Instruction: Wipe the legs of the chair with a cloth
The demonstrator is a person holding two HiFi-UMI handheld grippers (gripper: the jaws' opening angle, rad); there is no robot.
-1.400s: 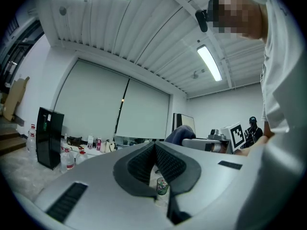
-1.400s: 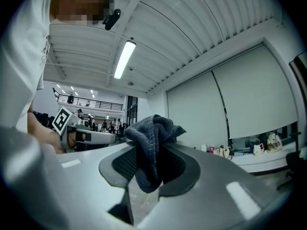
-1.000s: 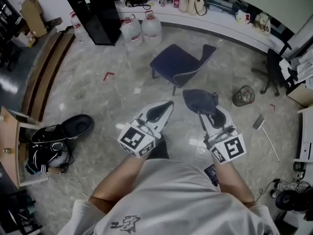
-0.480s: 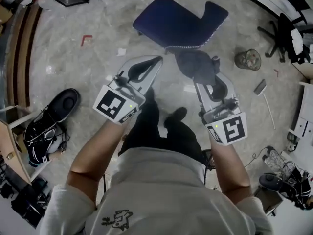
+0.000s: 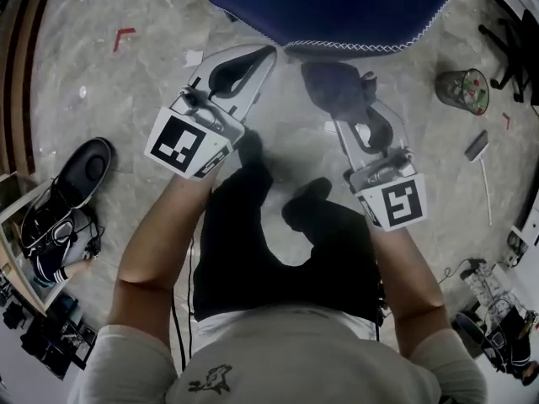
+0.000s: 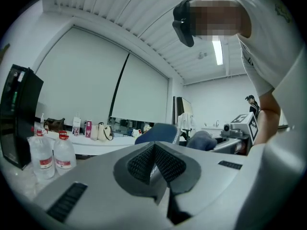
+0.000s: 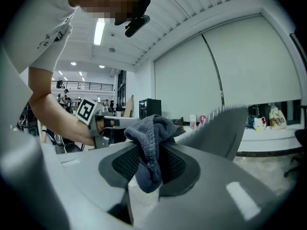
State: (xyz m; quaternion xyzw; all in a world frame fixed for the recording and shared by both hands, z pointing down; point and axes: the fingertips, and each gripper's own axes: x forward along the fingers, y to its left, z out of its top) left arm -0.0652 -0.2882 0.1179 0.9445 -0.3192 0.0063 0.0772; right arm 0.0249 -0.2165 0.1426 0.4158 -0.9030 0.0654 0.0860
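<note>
The dark blue chair (image 5: pixel 337 7) fills the top of the head view, its white-stitched seat edge just beyond both grippers; its legs are hidden under the seat. My right gripper (image 5: pixel 354 99) is shut on a crumpled dark grey cloth (image 5: pixel 330 87), which hangs just below that edge. In the right gripper view the cloth (image 7: pixel 149 145) is pinched between the pads, with the chair (image 7: pixel 223 128) close behind. My left gripper (image 5: pixel 266 54) is shut and empty, its tips near the seat's left part. The left gripper view shows the pads (image 6: pixel 144 164) together and the chair (image 6: pixel 157 132) ahead.
A black shoe (image 5: pixel 80 171) and bags lie on the marble floor at left. A small waste bin (image 5: pixel 461 91) and a scraper (image 5: pixel 477 146) are at right. Water bottles (image 6: pixel 48 155) and a black cabinet (image 6: pixel 17 114) stand farther off.
The head view has closed in on the chair, which now fills the top. Both grippers have come up to the seat edge, the right one still holding the cloth.
</note>
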